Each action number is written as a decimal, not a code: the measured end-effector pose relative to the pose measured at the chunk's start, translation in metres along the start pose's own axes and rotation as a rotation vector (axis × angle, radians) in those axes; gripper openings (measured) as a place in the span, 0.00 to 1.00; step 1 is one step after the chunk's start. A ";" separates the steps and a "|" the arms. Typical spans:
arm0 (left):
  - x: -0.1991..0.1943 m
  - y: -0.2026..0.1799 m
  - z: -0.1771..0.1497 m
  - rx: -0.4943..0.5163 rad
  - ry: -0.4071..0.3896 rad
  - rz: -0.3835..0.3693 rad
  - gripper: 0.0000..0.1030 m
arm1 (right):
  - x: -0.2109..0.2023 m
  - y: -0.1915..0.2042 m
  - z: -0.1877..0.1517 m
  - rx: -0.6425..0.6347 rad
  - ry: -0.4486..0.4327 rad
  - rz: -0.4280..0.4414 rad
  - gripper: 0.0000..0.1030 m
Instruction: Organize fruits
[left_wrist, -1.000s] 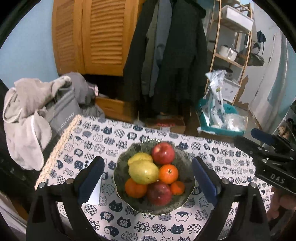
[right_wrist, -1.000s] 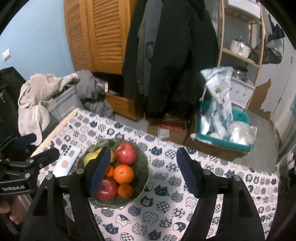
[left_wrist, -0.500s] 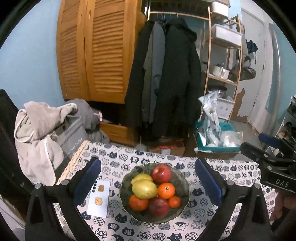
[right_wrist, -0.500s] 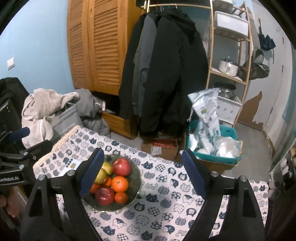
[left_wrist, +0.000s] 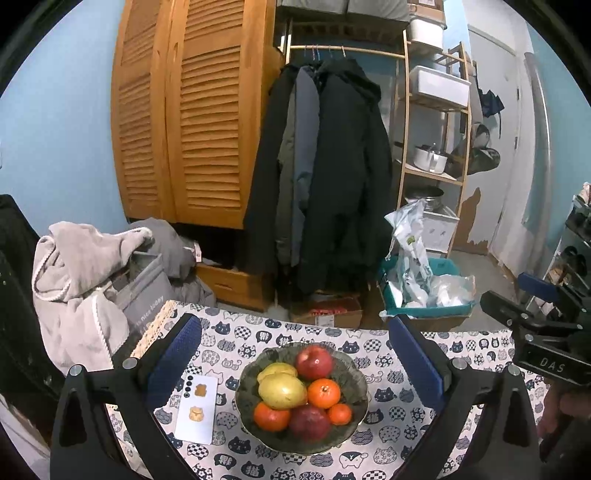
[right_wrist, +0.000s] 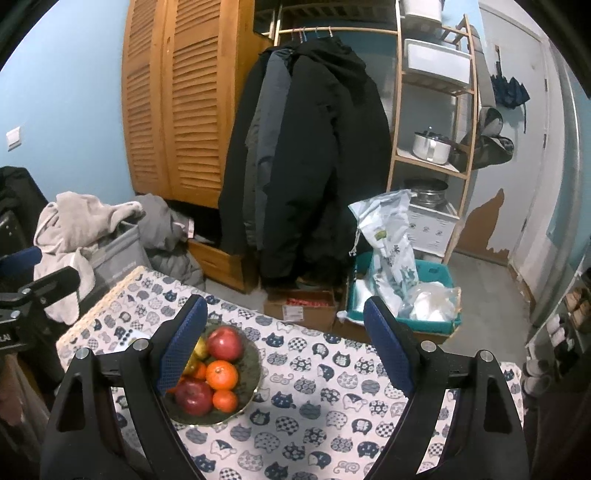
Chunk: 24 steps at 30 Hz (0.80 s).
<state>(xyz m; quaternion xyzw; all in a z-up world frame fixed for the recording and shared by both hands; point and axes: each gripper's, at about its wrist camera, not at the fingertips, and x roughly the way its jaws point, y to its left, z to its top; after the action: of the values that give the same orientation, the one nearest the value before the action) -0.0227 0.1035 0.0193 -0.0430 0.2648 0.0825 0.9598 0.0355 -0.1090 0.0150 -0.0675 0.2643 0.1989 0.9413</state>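
Cat-print table (left_wrist: 376, 358) bearing full fruit bowl (left_wrist: 354, 397), viewed from farther back than a second ago; left tongs (left_wrist: 295, 354) and right tongs (right_wrist: 284, 343) agape, empty, withdrawn — sorting seemingly complete.

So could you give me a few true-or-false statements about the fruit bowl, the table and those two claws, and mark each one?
1. All the fruit sits in the bowl. True.
2. The left claw is clamped on an orange. False: it is open and holds nothing, with the bowl showing between its fingers.
3. A white phone lies on the tablecloth beside the bowl. True.
4. The bowl holds only oranges. False: there are also red apples and yellow-green fruit.
5. The right claw is shut. False: its fingers stand wide apart, empty.
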 end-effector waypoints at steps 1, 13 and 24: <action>-0.001 -0.001 0.000 0.001 -0.003 -0.002 0.99 | 0.000 -0.001 0.000 0.001 0.000 -0.001 0.83; -0.005 -0.002 0.000 -0.003 -0.012 -0.010 0.99 | -0.002 -0.002 0.000 -0.008 -0.009 -0.013 0.83; -0.005 -0.003 0.001 -0.003 -0.011 -0.012 0.99 | -0.002 -0.003 0.000 -0.009 -0.009 -0.013 0.83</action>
<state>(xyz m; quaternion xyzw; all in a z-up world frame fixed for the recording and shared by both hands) -0.0261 0.1000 0.0229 -0.0454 0.2590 0.0772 0.9617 0.0353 -0.1121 0.0160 -0.0723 0.2586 0.1943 0.9435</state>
